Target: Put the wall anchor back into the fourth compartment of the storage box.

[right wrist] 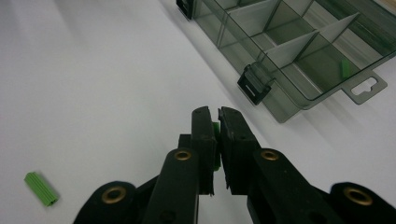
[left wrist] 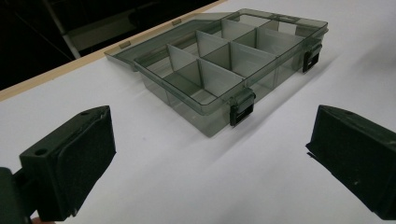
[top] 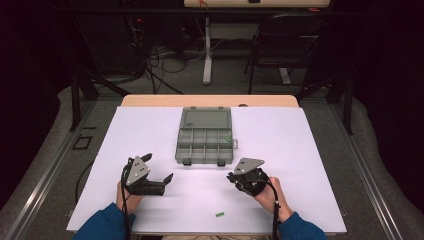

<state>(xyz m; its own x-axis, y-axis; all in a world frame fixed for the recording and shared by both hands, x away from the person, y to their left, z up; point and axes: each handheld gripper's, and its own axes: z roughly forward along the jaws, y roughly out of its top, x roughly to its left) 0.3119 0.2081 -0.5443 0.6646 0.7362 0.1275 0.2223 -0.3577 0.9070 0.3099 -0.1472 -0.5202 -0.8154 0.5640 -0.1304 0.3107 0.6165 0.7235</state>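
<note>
An open grey-tinted compartment box (top: 205,135) lies mid-table with its lid folded back. One small green plug (top: 227,139) rests in a right-hand compartment (right wrist: 344,68). My right gripper (top: 231,176) hovers near the box's front right corner (right wrist: 217,114), shut on another green plug (right wrist: 215,133), of which a sliver shows between the jaws. A third green plug (top: 220,215) lies loose on the white surface near the front edge (right wrist: 41,188). My left gripper (top: 159,168) stands open and empty, left of the box's front (left wrist: 212,158), facing the box (left wrist: 224,60).
The white table sheet (top: 300,165) covers a wooden-edged table. The box's black latches (left wrist: 242,108) hang at its front wall. Behind the table are chairs, a table leg and cables on the floor.
</note>
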